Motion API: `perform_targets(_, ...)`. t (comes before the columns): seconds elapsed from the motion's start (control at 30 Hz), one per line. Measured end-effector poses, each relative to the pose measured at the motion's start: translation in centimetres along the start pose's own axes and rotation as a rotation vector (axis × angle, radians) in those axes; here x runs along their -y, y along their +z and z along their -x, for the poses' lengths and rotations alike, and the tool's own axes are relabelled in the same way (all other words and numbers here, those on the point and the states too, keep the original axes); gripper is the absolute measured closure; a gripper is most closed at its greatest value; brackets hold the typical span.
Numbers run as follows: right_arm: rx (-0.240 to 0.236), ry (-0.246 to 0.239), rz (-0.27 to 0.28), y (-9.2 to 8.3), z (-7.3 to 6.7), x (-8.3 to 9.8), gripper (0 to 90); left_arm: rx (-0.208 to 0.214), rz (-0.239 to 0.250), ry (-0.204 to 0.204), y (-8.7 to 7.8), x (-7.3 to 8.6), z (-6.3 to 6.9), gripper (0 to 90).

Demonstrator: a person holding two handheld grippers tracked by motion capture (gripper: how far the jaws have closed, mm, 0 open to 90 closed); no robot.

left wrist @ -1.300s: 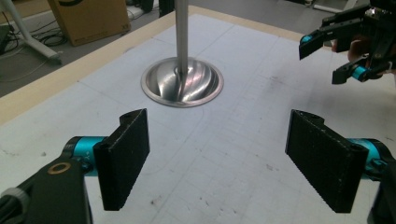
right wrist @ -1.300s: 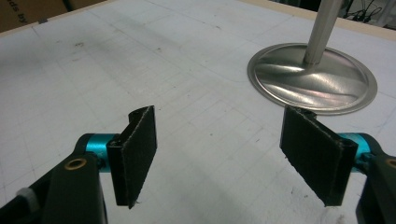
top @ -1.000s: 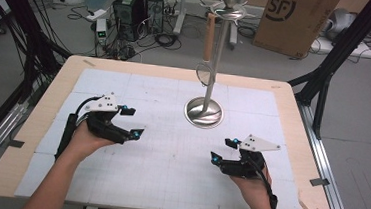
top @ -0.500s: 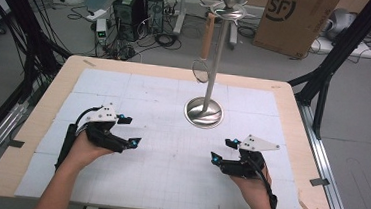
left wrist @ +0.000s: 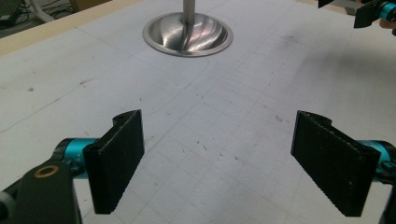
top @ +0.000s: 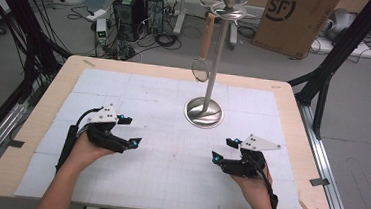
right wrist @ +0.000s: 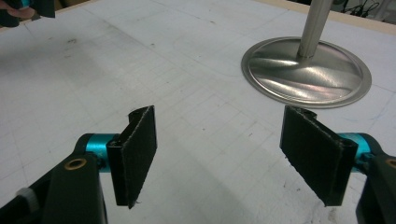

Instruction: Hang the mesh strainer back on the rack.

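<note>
Where high view shows stand [top: 216,52] whole, gripper views catch base [left wrist: 187,33]; left gripper [left wrist: 219,161], right gripper [right wrist: 224,156] wide, empty; hanging ring [top: 201,70] perhaps strainer.

We have open room across most of the white gridded surface [top: 167,183]: between our left gripper [top: 130,132] and right gripper [top: 224,149] nothing lies in the way. The one obstacle is the metal stand [top: 216,62], its round base [top: 204,112] sitting ahead of both grippers near the middle, its pole rising straight up. A wooden-handled loop tool [top: 205,46] hangs beside the pole, narrowing passage on its left side.
</note>
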State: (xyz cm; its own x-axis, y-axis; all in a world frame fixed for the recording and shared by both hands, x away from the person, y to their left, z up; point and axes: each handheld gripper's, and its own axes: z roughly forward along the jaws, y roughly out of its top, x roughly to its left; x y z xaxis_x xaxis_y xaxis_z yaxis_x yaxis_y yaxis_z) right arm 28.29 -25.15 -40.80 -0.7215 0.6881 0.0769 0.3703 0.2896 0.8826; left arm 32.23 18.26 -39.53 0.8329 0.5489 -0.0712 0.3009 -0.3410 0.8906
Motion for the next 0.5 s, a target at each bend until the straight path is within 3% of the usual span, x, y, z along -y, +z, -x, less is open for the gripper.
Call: perform_targets(0.5, -0.001, -0.003, -0.003, 0.19, -0.13, -0.05, 26.3, 0.007, 0.002, -0.009, -0.09, 0.19, -0.04, 17.9)
